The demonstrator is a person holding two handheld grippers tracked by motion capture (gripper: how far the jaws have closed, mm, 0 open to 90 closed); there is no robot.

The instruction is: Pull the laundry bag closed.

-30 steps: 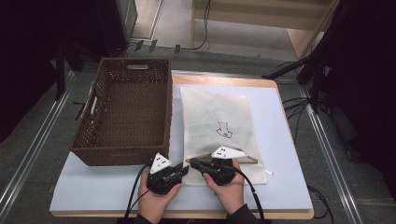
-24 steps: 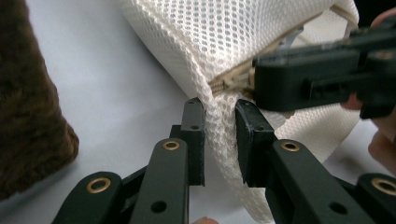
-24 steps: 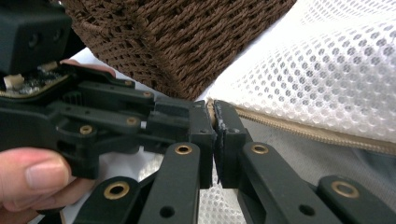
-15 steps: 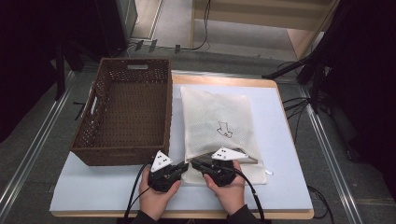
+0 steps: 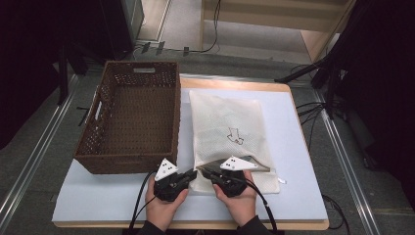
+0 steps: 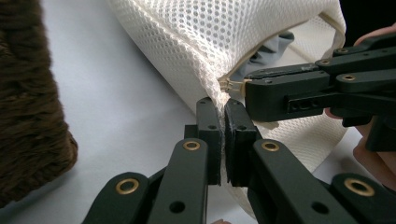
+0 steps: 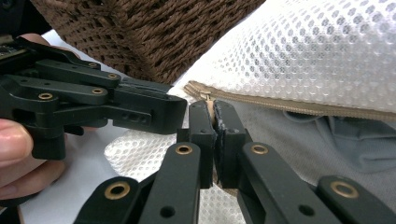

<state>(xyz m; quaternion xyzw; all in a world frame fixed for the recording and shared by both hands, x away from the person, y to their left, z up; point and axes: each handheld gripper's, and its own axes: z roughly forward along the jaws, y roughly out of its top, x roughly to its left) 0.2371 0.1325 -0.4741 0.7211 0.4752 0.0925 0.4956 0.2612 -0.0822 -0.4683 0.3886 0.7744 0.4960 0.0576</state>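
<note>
White foam covers the table (image 5: 293, 147), a brown wicker basket (image 5: 132, 117) at its left. At the near edge lies a white mesh laundry bag (image 5: 230, 127). Left gripper (image 5: 188, 175), jaws just closed, pinches its corner; right gripper (image 5: 208, 172) is clenched on the zipper pull (image 6: 229, 85).

The mesh laundry bag (image 5: 230, 132) is cream-white netted cloth, matt and finely perforated, edged by a tan fabric zipper tape (image 7: 299, 106) with a small metal zipper pull (image 6: 232, 84), and a smooth grey garment (image 7: 327, 135) of soft matt cloth shows inside its opening. The wicker basket (image 5: 132, 117) is dark brown woven fibre, rough and twisted in texture, standing on a table top (image 5: 303, 161) of pale, smooth, matt sheet with a light wooden edge. The left gripper (image 6: 223, 109) and the right gripper (image 7: 211, 111) are matt black plastic with brass-coloured metal rivets, each topped by a smooth grey plate.
</note>
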